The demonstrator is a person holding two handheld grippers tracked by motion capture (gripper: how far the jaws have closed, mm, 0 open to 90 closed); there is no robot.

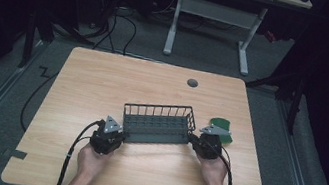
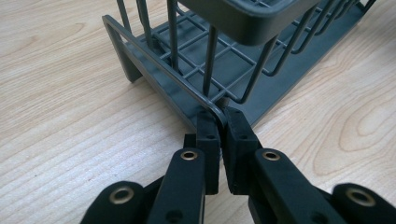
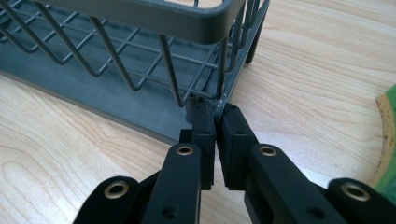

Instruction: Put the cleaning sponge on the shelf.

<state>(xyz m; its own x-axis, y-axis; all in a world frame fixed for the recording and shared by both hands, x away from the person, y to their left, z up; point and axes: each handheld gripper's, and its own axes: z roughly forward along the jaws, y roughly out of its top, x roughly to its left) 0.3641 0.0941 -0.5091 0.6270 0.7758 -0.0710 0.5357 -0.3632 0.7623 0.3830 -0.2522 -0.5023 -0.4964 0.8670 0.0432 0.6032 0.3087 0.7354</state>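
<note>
Wooden bench (image 1: 103, 82) carries the grey wire rack (image 1: 157, 122) lying crosswise at mid-front, long axis left-right, left claw (image 2: 219, 116) and right claw (image 3: 217, 109) each clamped on a bottom corner wire at opposite ends, so any move must stay paired.

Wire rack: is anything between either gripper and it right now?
No. The left gripper is shut on the wire rack at one lower corner, the right gripper on the other. The green sponge lies beside the rack, clear of both grips.
</note>
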